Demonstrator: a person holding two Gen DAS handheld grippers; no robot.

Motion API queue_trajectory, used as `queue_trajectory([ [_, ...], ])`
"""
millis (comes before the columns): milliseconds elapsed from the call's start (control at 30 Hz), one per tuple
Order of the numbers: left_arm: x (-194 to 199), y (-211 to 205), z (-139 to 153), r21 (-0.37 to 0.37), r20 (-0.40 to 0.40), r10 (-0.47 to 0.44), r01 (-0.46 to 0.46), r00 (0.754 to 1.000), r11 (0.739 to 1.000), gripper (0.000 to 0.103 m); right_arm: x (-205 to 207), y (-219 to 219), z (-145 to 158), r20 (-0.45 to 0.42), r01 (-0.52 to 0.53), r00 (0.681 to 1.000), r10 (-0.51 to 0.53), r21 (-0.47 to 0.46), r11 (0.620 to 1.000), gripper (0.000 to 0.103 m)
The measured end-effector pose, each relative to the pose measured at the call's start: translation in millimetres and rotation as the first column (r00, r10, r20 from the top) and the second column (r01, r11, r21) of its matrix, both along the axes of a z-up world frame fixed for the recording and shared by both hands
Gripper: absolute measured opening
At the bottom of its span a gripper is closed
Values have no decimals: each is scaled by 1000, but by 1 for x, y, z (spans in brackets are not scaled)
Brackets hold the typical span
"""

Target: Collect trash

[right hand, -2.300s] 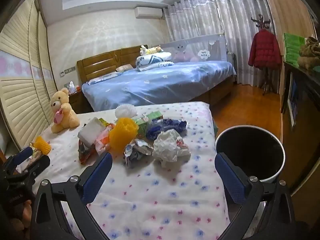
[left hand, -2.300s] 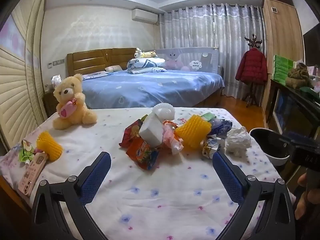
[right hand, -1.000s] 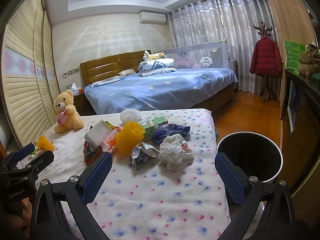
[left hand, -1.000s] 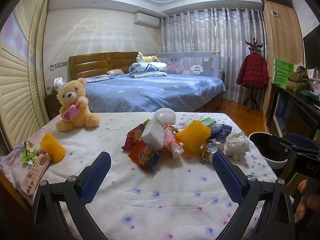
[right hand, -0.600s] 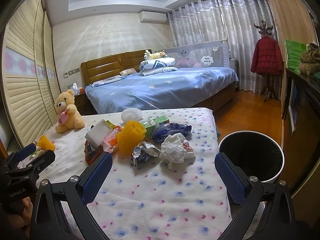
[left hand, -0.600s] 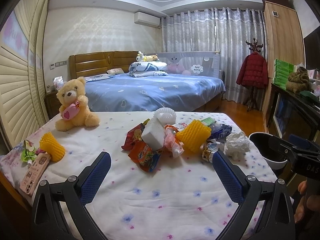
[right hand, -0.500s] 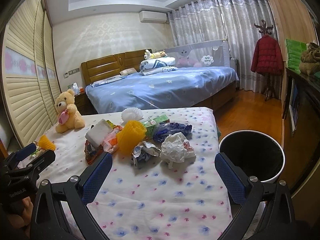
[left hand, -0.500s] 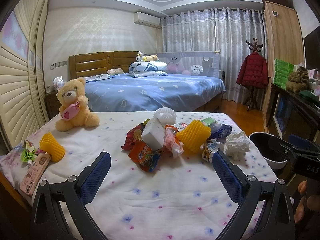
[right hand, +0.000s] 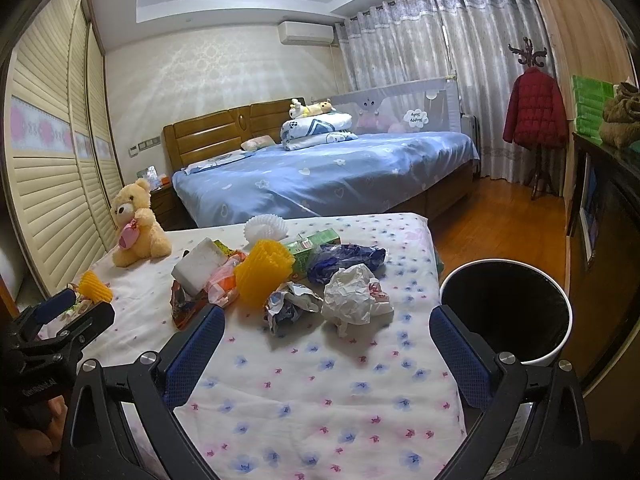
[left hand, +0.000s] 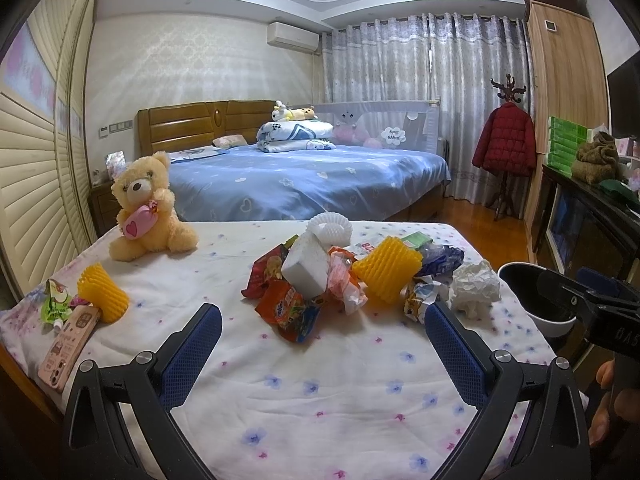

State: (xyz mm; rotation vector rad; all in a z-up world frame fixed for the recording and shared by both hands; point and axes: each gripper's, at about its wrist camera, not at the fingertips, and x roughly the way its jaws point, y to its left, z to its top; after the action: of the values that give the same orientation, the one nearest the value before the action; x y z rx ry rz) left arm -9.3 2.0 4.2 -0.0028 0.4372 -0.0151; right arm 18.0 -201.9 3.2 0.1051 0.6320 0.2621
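Note:
A heap of trash lies mid-table: a white foam block (left hand: 306,266), red snack wrappers (left hand: 290,308), a yellow foam net (left hand: 386,274), a crumpled white paper (right hand: 352,298) and a blue bag (right hand: 348,260). The black bin (right hand: 506,312) with a white rim stands off the table's right edge. My left gripper (left hand: 322,356) hovers open over the near cloth, short of the heap. My right gripper (right hand: 326,356) is open too, its fingers empty, just short of the crumpled paper.
A teddy bear (left hand: 146,208) sits at the table's far left. A second yellow foam net (left hand: 102,294), a pink phone (left hand: 68,346) and a green pouch (left hand: 54,306) lie by the left edge. A blue bed (left hand: 304,182) stands behind, a dark cabinet (left hand: 592,220) at right.
Both views have risen a little since 2.3 s ago, then held still. Nothing on the table has moved and both grippers stay open.

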Motion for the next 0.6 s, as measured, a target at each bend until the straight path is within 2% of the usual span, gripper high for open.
queue_trajectory([
  [333, 12, 4, -8, -12, -39, 0, -1, 999, 1000, 102, 3, 2, -6, -23, -11, 1000, 11, 11, 1000, 103],
  [600, 31, -2, -17, -15, -97, -19, 17, 995, 1000, 101, 20, -10, -22, -96, 0, 995, 1, 17, 1000, 102],
])
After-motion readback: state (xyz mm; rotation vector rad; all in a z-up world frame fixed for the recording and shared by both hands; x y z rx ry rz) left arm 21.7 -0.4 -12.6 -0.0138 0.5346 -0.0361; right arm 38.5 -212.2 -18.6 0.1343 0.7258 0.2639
